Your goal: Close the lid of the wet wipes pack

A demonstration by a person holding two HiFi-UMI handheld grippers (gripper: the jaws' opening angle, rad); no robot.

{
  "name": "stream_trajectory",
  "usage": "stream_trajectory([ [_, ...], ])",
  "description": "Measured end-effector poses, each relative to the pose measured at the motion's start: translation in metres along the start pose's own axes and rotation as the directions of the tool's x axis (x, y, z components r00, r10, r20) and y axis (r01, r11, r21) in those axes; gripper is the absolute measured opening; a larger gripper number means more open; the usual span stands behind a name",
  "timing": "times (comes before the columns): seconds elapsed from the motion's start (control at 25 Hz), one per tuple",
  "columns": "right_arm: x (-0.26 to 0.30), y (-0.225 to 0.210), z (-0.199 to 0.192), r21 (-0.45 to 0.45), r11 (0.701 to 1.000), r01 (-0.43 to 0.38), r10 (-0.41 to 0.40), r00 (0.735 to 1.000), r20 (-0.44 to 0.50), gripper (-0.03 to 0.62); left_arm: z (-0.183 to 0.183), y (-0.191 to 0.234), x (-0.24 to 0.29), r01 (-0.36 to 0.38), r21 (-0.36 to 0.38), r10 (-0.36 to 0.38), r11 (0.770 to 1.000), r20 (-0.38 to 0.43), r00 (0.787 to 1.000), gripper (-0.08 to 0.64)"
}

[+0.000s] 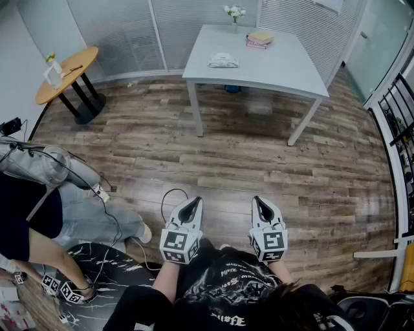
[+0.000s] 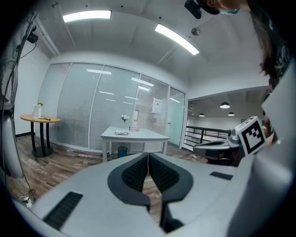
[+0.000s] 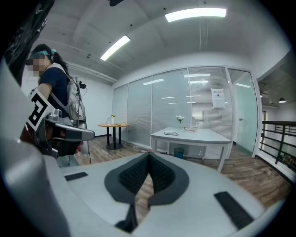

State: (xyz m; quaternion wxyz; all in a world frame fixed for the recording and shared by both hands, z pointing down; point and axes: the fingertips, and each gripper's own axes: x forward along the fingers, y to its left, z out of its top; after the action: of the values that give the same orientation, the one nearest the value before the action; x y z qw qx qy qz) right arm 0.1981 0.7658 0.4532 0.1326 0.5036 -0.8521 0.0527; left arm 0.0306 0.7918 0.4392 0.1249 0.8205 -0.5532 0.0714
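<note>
The wet wipes pack (image 1: 223, 61) lies on a white table (image 1: 284, 71) across the room, its lid standing up; it shows small in the left gripper view (image 2: 121, 133) and the right gripper view (image 3: 170, 133). My left gripper (image 1: 191, 205) is shut with nothing between its jaws, held over the wooden floor near my body. My right gripper (image 1: 261, 203) is also shut and empty, beside it. Both point toward the distant table, far from the pack.
A vase of flowers (image 1: 235, 13) and stacked books (image 1: 260, 39) share the table. A round wooden table (image 1: 65, 74) stands at the left. A seated person (image 1: 39, 213) with cables is at my left. A railing (image 1: 398, 129) runs along the right.
</note>
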Motion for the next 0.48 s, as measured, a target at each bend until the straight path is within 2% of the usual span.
stream_trajectory([
  [0.28, -0.002, -0.009, -0.001, -0.006, 1.0, -0.011, 0.011, 1.0, 0.009, -0.002, 0.002, -0.007, 0.002, -0.027, -0.007, 0.027, 1.0, 0.009, 1.0, 0.012],
  [0.48, 0.0, -0.016, -0.004, 0.053, 0.998, -0.021, 0.019, 0.999, 0.038, -0.002, 0.001, -0.01, 0.004, -0.034, -0.009, 0.034, 0.999, 0.008, 0.999, 0.012],
])
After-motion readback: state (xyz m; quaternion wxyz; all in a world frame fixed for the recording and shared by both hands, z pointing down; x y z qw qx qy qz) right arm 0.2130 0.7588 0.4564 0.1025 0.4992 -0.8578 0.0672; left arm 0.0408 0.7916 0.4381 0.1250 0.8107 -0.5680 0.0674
